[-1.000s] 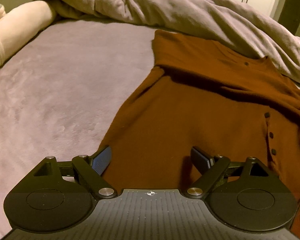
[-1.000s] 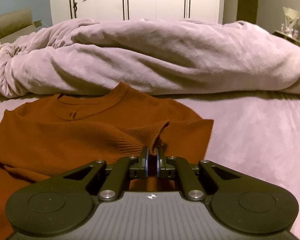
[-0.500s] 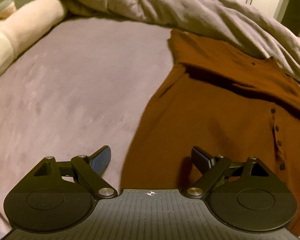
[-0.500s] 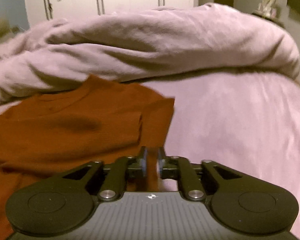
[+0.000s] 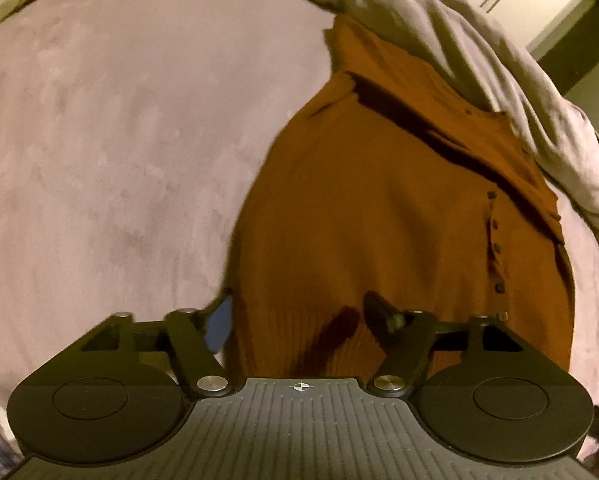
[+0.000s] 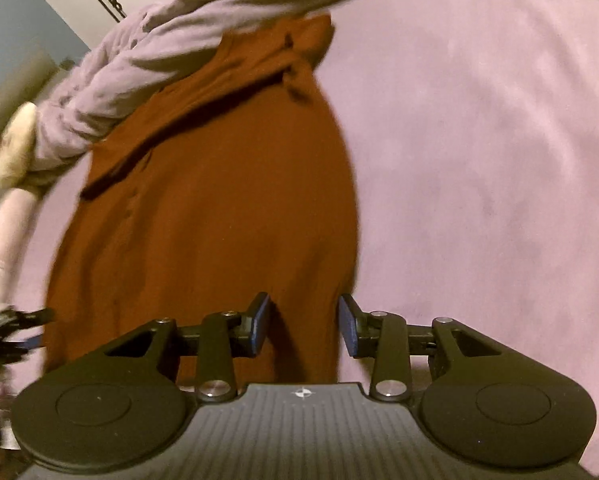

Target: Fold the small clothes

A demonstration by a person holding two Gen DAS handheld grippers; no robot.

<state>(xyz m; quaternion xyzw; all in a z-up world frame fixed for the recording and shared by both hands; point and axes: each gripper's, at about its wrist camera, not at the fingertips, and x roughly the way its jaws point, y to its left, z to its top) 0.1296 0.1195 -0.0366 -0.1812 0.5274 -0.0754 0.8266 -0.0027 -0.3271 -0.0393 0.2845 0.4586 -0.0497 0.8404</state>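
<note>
My left tongs (image 5: 299, 316) are spread wide, straddling the bottom left corner of the rust-brown sweater (image 5: 379, 208). My right tongs (image 6: 303, 320) are released too, gaping over the bottom right corner. The sweater lies flat on the bed (image 5: 119, 140), both sleeves folded across the chest, its collar end against the rumpled lilac duvet (image 5: 479, 64). A plush toy (image 6: 15, 144) sits beside the duvet.
</note>
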